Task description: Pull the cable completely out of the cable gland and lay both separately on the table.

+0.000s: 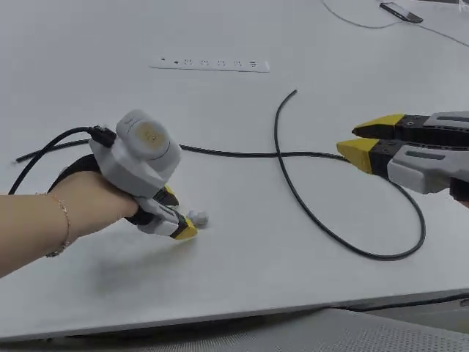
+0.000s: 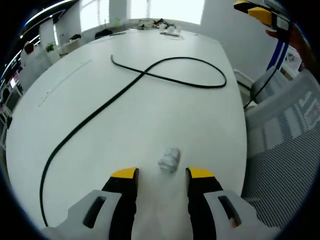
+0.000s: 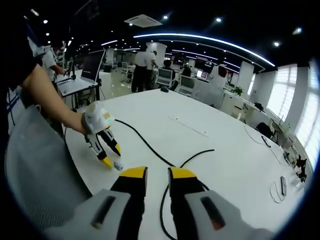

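Already separate from the cable (image 2: 150, 75), the cable gland (image 2: 169, 160) lay just off the parted tips of the left claw (image 2: 163, 173); a straight retreat should avoid nudging it, while the right claw (image 3: 157, 173) hung apart, empty.

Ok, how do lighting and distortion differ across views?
Head view: soft light, faint shadow under the left gripper. Left gripper view: fisheye curves the table edge, windows blown out, cable gland barely contrasts. Right gripper view: dark ceiling, bright strip lights.

My left tongs (image 1: 178, 213) and right tongs (image 1: 348, 140) look matt grey plastic. The cable (image 1: 242, 154) looks dull black rubber, the cable gland (image 1: 198, 218) pale plastic, and the surface (image 1: 242, 293) smooth white, faintly glossy.
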`<control>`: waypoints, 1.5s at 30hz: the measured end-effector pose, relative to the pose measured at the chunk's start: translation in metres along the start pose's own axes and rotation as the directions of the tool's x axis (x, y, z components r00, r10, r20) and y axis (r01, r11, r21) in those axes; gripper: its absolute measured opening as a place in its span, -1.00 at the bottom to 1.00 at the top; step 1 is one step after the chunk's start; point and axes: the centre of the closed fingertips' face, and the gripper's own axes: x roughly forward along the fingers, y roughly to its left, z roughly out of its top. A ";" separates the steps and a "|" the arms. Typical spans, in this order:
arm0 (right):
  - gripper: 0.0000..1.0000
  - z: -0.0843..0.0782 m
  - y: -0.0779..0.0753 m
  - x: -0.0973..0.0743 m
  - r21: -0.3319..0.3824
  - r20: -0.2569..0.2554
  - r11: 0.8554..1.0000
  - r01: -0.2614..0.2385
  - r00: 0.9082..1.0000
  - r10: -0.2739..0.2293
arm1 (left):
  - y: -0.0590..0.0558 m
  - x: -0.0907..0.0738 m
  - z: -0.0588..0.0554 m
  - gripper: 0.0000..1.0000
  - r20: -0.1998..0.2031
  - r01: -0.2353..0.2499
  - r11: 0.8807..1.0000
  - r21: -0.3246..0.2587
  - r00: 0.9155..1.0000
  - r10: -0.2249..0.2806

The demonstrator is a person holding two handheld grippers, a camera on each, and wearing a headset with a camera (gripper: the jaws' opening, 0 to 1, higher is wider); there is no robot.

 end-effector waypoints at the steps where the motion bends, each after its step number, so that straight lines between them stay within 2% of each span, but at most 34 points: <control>1: -0.64 0.000 0.001 -0.001 0.002 -0.003 1.000 -0.002 1.000 0.002 | -0.001 -0.003 0.001 -0.21 0.002 0.003 1.000 -0.001 1.000 -0.003; 5: -0.57 -0.004 0.013 -0.005 0.036 -0.030 0.999 -0.031 0.999 0.032 | -0.009 -0.037 0.006 -0.18 0.036 0.013 1.000 -0.008 0.999 -0.013; 10: -0.52 -0.011 0.035 -0.005 0.063 -0.070 0.995 -0.074 0.994 0.079 | -0.017 -0.090 0.008 -0.16 0.091 0.003 0.999 -0.035 0.996 0.000; 14: -0.45 -0.018 0.052 -0.007 0.085 -0.107 0.992 -0.096 0.989 0.105 | -0.021 -0.138 0.009 -0.16 0.169 -0.032 0.995 -0.090 0.985 0.046; 15: -0.43 -0.020 0.056 -0.007 0.094 -0.116 0.990 -0.104 0.987 0.115 | -0.022 -0.152 0.009 -0.15 0.192 -0.043 0.994 -0.101 0.979 0.062; 16: -0.41 -0.021 0.061 -0.008 0.101 -0.122 0.989 -0.108 0.985 0.120 | -0.024 -0.162 0.008 -0.14 0.208 -0.053 0.992 -0.113 0.975 0.076; 17: -0.38 -0.023 0.065 -0.008 0.102 -0.131 0.988 -0.114 0.983 0.127 | -0.024 -0.165 0.007 -0.14 0.213 -0.056 0.992 -0.116 0.974 0.080; 18: -0.37 -0.025 0.068 -0.008 0.103 -0.142 0.987 -0.121 0.981 0.135 | -0.027 -0.180 0.003 -0.14 0.230 -0.073 0.990 -0.123 0.968 0.100; 21: -0.31 -0.028 0.076 -0.009 0.115 -0.159 0.985 -0.129 0.976 0.146 | -0.031 -0.204 -0.004 -0.14 0.263 -0.114 0.983 -0.145 0.953 0.150; 22: -0.28 -0.029 0.080 -0.010 0.126 -0.166 0.983 -0.135 0.974 0.156 | -0.032 -0.212 -0.007 -0.13 0.280 -0.133 0.977 -0.165 0.944 0.175; 24: -0.22 -0.031 0.082 -0.011 0.134 -0.177 0.982 -0.134 0.972 0.157 | -0.034 -0.222 -0.011 -0.12 0.303 -0.150 0.970 -0.192 0.931 0.204; 25: -0.20 -0.032 0.084 -0.011 0.140 -0.181 0.981 -0.132 0.971 0.156 | -0.034 -0.228 -0.013 -0.11 0.320 -0.163 0.962 -0.217 0.920 0.228; 26: -0.19 -0.032 0.086 -0.012 0.148 -0.183 0.980 -0.135 0.970 0.162 | -0.036 -0.230 -0.015 -0.09 0.326 -0.161 0.959 -0.235 0.916 0.234; 27: -0.18 -0.034 0.089 -0.014 0.161 -0.187 0.977 -0.139 0.968 0.168 | -0.037 -0.234 -0.018 -0.08 0.336 -0.163 0.950 -0.265 0.908 0.249; 28: -0.16 -0.034 0.089 -0.014 0.163 -0.187 0.977 -0.138 0.968 0.168 | -0.037 -0.236 -0.019 -0.07 0.340 -0.166 0.949 -0.269 0.905 0.255; 29: -0.16 -0.036 0.091 -0.015 0.170 -0.192 0.976 -0.136 0.967 0.168 | -0.035 -0.239 -0.022 -0.06 0.347 -0.181 0.941 -0.284 0.896 0.277; 30: -0.15 -0.038 0.093 -0.017 0.181 -0.199 0.974 -0.134 0.965 0.170 | -0.033 -0.242 -0.024 -0.05 0.350 -0.195 0.935 -0.295 0.889 0.295; 31: -0.14 -0.040 0.094 -0.018 0.187 -0.199 0.974 -0.132 0.965 0.169 | -0.030 -0.245 -0.027 -0.02 0.353 -0.220 0.925 -0.310 0.877 0.327; 32: -0.13 -0.041 0.094 -0.018 0.194 -0.199 0.973 -0.128 0.966 0.167 | -0.029 -0.245 -0.029 0.01 0.352 -0.226 0.922 -0.316 0.874 0.335; 34: -0.12 -0.048 0.096 -0.019 0.219 -0.206 0.968 -0.119 0.965 0.165 | -0.025 -0.246 -0.037 0.02 0.345 -0.267 0.906 -0.329 0.859 0.378; 35: -0.12 -0.053 0.098 -0.020 0.230 -0.213 0.967 -0.111 0.964 0.161 | -0.023 -0.245 -0.042 0.02 0.336 -0.288 0.894 -0.342 0.851 0.403; 36: -0.11 -0.056 0.098 -0.021 0.233 -0.217 0.967 -0.105 0.963 0.157 | -0.023 -0.243 -0.045 0.03 0.330 -0.294 0.890 -0.348 0.850 0.410; 37: -0.11 -0.060 0.099 -0.022 0.236 -0.225 0.967 -0.095 0.963 0.149 | -0.023 -0.242 -0.050 0.06 0.322 -0.309 0.880 -0.360 0.845 0.428; 39: -0.10 -0.068 0.097 -0.022 0.246 -0.238 0.966 -0.076 0.962 0.136 | -0.022 -0.244 -0.053 0.11 0.323 -0.331 0.866 -0.374 0.829 0.457; 41: -0.10 -0.073 0.097 -0.023 0.254 -0.238 0.965 -0.061 0.963 0.124 | -0.026 -0.244 -0.055 0.07 0.326 -0.326 0.858 -0.396 0.824 0.464; 43: -0.09 -0.077 0.098 -0.023 0.269 -0.234 0.961 -0.060 0.964 0.126 | -0.029 -0.245 -0.056 0.11 0.336 -0.329 0.856 -0.400 0.816 0.471; 45: -0.09 -0.082 0.099 -0.022 0.284 -0.234 0.957 -0.052 0.964 0.122 | -0.029 -0.242 -0.061 0.15 0.329 -0.334 0.849 -0.411 0.814 0.479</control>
